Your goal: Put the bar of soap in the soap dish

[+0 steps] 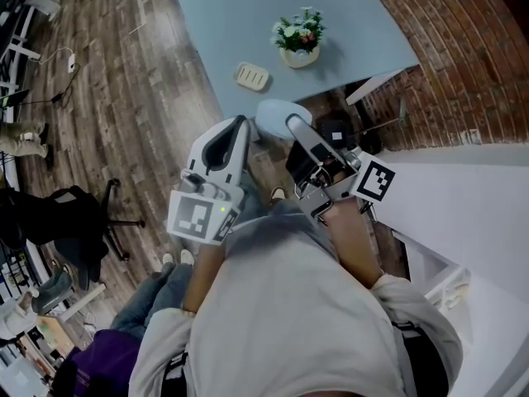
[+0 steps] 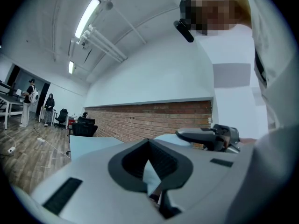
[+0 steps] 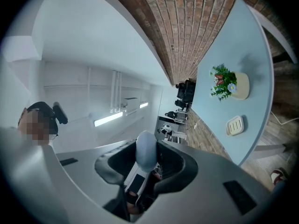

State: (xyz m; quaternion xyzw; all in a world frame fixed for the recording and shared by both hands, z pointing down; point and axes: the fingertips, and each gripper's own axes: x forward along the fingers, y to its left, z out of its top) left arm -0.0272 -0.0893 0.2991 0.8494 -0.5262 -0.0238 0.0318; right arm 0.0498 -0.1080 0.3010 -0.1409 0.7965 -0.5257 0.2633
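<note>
Holding the bar of soap [image 3: 145, 152]: a pale rounded oval, pinched between the pads of the right gripper [image 1: 288, 124] and carried in the air near the edge of the table [image 1: 215, 15], apart from the dish. Judged: rigid, moderate weight, smooth curved faces likely slippery. A grip across the two broad faces near the middle suits it; a hold near the tapering end could squirt it out. Hard squeezing might dent it, not break it. Soap dish [image 1: 252, 76] sits empty and ribbed on the table, near a potted plant [image 1: 299, 40]. Left gripper [image 1: 240, 127]: jaws pressed together, nothing between them
</note>
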